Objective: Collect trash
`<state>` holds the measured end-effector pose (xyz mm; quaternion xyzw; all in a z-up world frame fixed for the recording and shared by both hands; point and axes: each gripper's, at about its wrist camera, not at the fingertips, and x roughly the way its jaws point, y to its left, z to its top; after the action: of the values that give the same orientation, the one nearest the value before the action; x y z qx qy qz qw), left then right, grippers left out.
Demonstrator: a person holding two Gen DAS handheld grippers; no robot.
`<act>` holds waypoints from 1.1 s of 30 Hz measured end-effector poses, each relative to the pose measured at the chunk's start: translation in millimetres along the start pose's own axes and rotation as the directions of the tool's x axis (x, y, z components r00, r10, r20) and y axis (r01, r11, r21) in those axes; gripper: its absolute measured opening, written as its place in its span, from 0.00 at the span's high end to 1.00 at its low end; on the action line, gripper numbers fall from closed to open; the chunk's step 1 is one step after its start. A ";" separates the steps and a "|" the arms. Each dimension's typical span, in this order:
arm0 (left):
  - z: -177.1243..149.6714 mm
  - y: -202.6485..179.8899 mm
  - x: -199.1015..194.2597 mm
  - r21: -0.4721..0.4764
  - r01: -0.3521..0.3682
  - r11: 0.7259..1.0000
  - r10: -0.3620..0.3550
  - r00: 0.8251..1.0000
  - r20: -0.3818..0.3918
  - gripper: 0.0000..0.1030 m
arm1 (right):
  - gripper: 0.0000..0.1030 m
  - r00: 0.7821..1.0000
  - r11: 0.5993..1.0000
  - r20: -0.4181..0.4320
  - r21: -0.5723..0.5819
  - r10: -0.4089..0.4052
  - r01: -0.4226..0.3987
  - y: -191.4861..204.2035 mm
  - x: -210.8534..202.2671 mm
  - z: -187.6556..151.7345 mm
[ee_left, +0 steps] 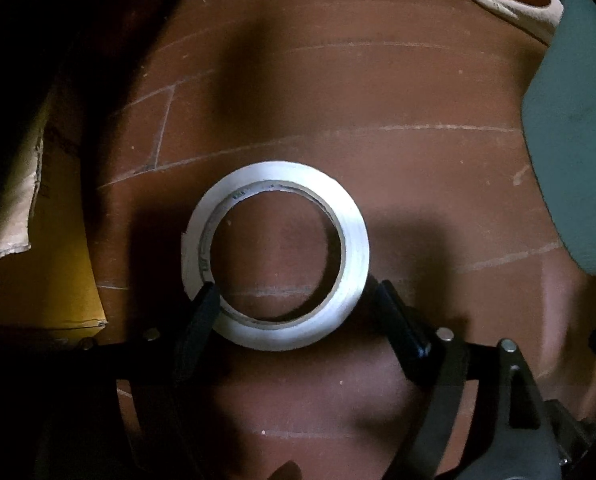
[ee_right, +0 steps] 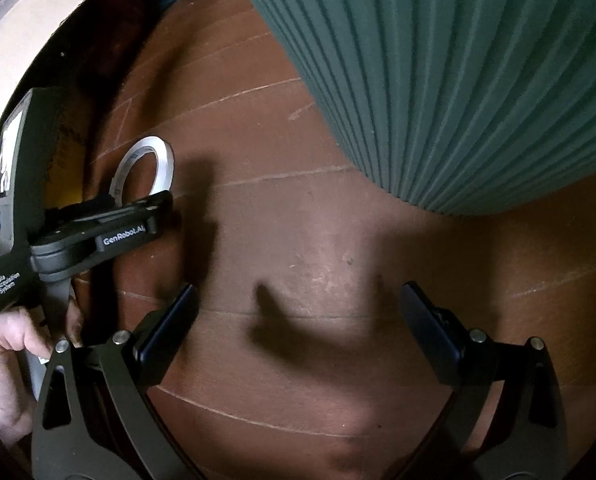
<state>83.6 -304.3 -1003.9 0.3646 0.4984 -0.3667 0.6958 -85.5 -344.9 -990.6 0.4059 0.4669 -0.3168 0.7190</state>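
On brown floor [ee_left: 398,92], white tape roll [ee_left: 275,258] lies flat between spread fingers of left gripper [ee_left: 294,300]; left finger touches roll's rim, right finger just beside it, no firm pinch evident. Right gripper [ee_right: 298,320] open, empty, well apart. To grip well: centre roll, close squarely across outer edge. Green ribbed object [ee_right: 458,80] cut off; contact under roll hidden.

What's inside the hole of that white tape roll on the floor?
Only bare brown floor shows through the tape roll; what lies under its band is covered.
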 end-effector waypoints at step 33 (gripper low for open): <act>-4.8 -12.2 -34.8 0.002 0.125 0.992 -0.125 0.992 -0.001 0.87 | 0.04 1.000 0.999 -0.028 -0.051 -0.014 0.013 -6.4 -27.5 -6.7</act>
<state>62.7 -300.6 -973.3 0.3336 0.5204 -0.4096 0.6709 -103.7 -340.0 -968.5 0.3889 0.4875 -0.3041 0.7201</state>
